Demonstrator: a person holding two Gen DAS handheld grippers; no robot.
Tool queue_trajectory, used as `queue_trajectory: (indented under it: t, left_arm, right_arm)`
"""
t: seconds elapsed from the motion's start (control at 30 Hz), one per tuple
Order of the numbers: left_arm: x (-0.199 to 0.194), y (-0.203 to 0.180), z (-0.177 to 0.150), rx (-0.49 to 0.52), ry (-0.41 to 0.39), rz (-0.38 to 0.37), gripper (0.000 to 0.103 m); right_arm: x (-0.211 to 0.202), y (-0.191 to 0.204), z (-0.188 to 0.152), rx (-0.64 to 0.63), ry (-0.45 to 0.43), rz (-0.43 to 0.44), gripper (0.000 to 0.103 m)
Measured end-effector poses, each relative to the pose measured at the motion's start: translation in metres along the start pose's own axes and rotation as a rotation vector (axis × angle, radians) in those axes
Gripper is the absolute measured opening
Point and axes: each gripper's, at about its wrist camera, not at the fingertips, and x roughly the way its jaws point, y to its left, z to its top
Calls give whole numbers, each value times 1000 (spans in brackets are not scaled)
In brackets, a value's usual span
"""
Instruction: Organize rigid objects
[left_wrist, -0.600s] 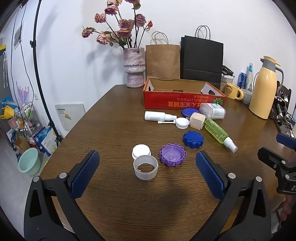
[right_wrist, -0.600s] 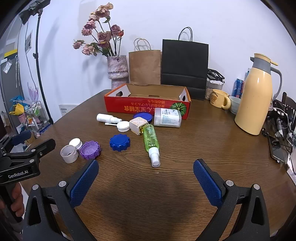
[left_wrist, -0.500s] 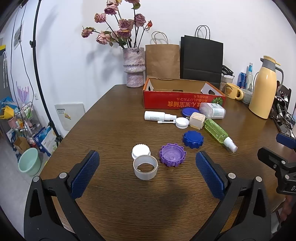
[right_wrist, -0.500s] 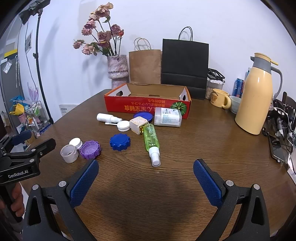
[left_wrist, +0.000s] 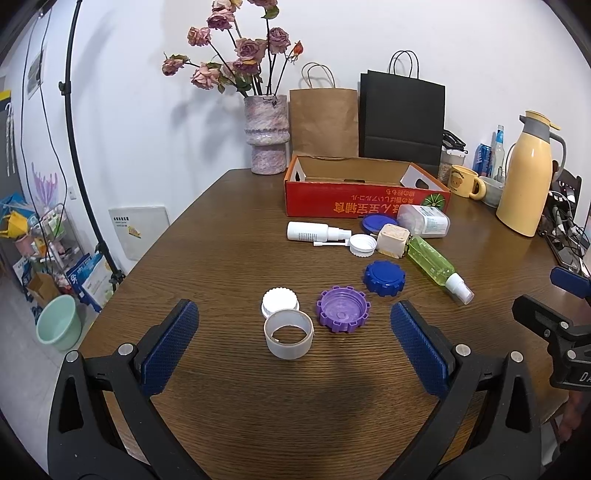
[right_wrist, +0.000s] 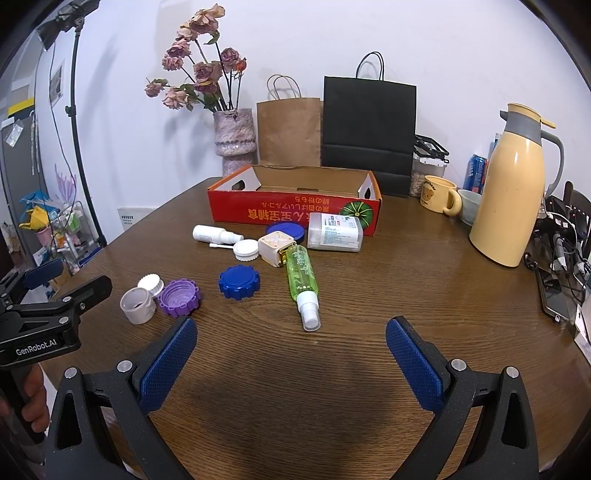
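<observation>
Loose items lie on the wooden table before a red cardboard box. Nearest my left gripper, which is open and empty, are a white ring-shaped cup, a white cap and a purple lid. Farther off lie a blue lid, a green spray bottle, a white spray bottle, a cream square jar and a clear labelled container. My right gripper is open and empty, just short of the green spray bottle.
A pink vase of roses, a brown bag and a black bag stand at the back. A yellow thermos, a yellow mug and cables are at the right. The table's left edge drops to floor clutter.
</observation>
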Motion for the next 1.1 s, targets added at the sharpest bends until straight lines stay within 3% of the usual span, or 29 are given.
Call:
queue_trajectory:
  t: [1.1]
  left_arm:
    - [0,-2,1,-2,-10,-4,103]
  right_arm:
    - [0,-1,-1,5,-6,0,103]
